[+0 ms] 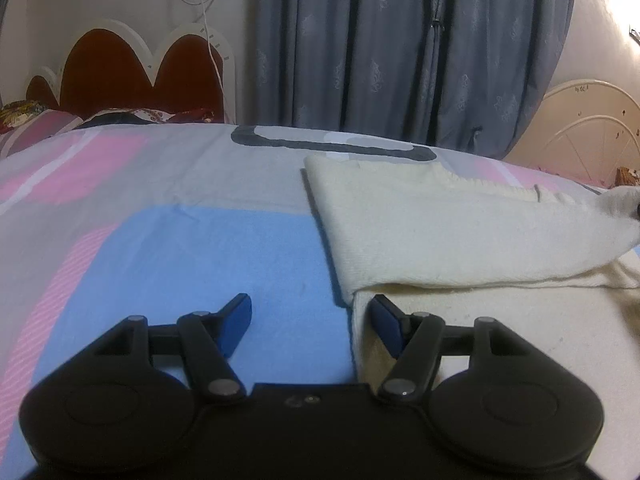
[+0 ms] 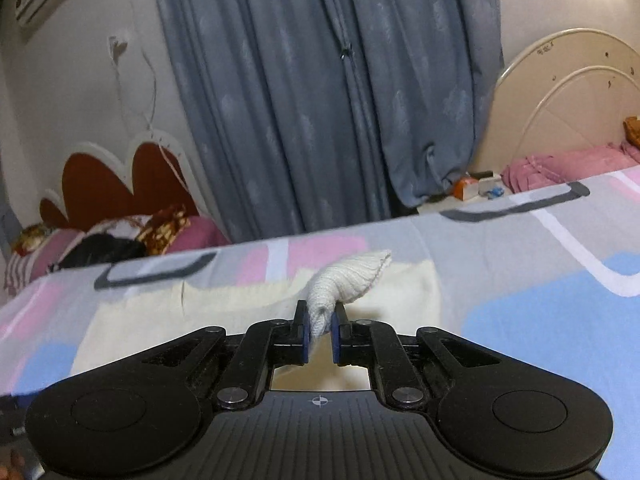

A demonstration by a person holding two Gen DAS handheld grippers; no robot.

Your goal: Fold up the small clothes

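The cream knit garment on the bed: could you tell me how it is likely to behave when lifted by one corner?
Probably floppy: the cream knit garment bunches into a limp twist where the right gripper pinches it. Likely light, since one pinch raises the flap. It may cling rather than slide on the bedsheet, given its ribbed texture.

Cream knit garment (image 1: 432,236) lies on a bedsheet (image 1: 160,240) of blue, pink and grey blocks; blue-grey patterned curtains (image 2: 320,92) behind.

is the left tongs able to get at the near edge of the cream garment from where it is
Probably yes: the left tongs stand open with the cream garment edge lying right by the right finger, nothing between them.
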